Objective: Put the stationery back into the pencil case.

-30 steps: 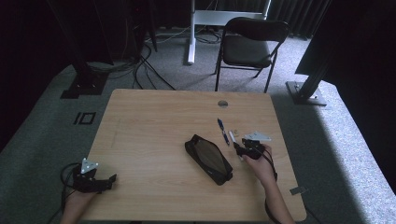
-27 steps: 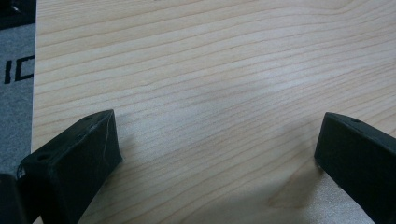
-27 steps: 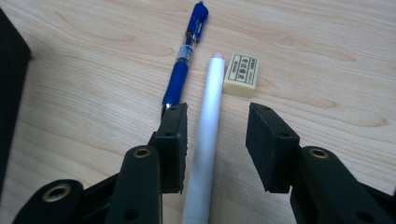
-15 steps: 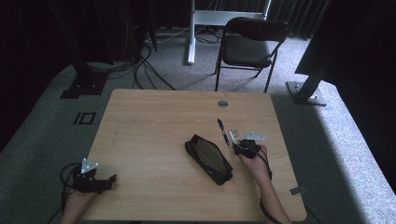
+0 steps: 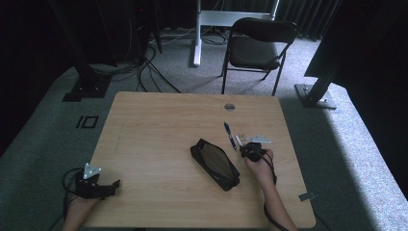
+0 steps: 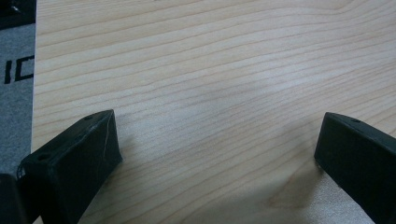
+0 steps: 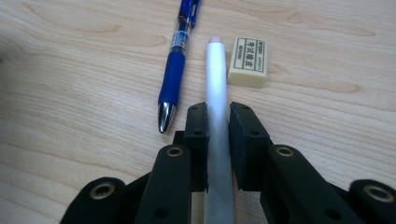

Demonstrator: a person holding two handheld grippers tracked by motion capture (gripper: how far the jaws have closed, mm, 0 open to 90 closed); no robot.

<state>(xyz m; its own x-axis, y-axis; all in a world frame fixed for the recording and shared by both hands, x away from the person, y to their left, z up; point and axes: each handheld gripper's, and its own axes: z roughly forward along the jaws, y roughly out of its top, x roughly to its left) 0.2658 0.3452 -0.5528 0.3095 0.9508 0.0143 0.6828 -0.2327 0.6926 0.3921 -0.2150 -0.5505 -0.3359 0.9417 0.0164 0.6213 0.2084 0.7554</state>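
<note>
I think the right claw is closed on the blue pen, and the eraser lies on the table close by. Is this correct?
Not quite. The right claw is closed on the silver-white pen, not the blue pen, which lies free on the table beside it. The right gripper view shows this. The eraser does lie close by.

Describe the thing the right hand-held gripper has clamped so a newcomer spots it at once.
On the wooden table, look right of the black pencil case. Between a blue pen and a cream eraser lies a plain silver-white stick with a pinkish tip, unprinted, pinched in the right hand-held gripper.
</note>
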